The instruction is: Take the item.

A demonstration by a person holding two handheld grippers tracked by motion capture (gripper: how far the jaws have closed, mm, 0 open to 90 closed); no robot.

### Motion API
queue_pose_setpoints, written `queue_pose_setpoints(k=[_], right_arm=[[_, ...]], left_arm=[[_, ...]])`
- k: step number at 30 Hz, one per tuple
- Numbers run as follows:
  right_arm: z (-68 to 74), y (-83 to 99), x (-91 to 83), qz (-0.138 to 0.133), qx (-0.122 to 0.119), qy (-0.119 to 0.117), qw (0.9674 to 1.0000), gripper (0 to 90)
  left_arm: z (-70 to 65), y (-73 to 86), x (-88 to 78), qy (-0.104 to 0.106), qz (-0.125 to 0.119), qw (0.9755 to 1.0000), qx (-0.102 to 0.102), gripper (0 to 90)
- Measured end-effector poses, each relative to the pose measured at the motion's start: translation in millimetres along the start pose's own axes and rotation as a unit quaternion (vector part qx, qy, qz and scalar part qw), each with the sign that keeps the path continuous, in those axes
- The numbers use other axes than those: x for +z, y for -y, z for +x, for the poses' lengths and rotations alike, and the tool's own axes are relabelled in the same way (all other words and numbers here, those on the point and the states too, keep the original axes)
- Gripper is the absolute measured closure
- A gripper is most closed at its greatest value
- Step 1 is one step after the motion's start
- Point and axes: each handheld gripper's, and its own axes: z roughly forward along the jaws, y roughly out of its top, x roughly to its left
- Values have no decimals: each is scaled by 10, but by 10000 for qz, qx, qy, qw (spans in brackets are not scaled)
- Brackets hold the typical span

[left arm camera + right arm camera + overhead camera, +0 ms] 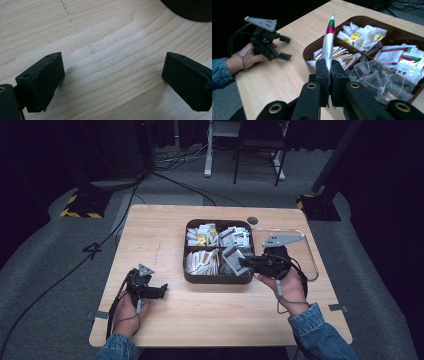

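One sachet (pixel 329 40) edge-on, print unreadable, clamped in right tool (pixel 329 72), left tool (pixel 112 75) agape.

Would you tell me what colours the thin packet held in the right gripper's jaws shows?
White thin packet with red and green bands near its top, clearest in the right gripper view.

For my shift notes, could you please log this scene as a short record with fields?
surface: wooden table
container: brown divided tray of sachets and tea bags
right gripper: shut on a red, white and green sachet, held edge-on over the tray's near side
left gripper: open, nothing between its fingers, resting low on bare table left of the tray
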Motion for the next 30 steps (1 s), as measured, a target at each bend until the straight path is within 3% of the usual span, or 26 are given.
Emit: queue_pose_setpoints(k=[14, 21, 30], right_arm=[[290, 414, -157, 212, -151, -192, 9995, 862], [377, 638, -111, 363, -106, -343, 9987, 862], [405, 811, -13, 590, -54, -321, 9977, 862]], left_arm=[[0, 0, 0, 0, -2, 10000, -2, 46], [0, 0, 1, 5, -4, 10000, 1, 46], [0, 0, 1, 5, -6, 10000, -2, 47]])
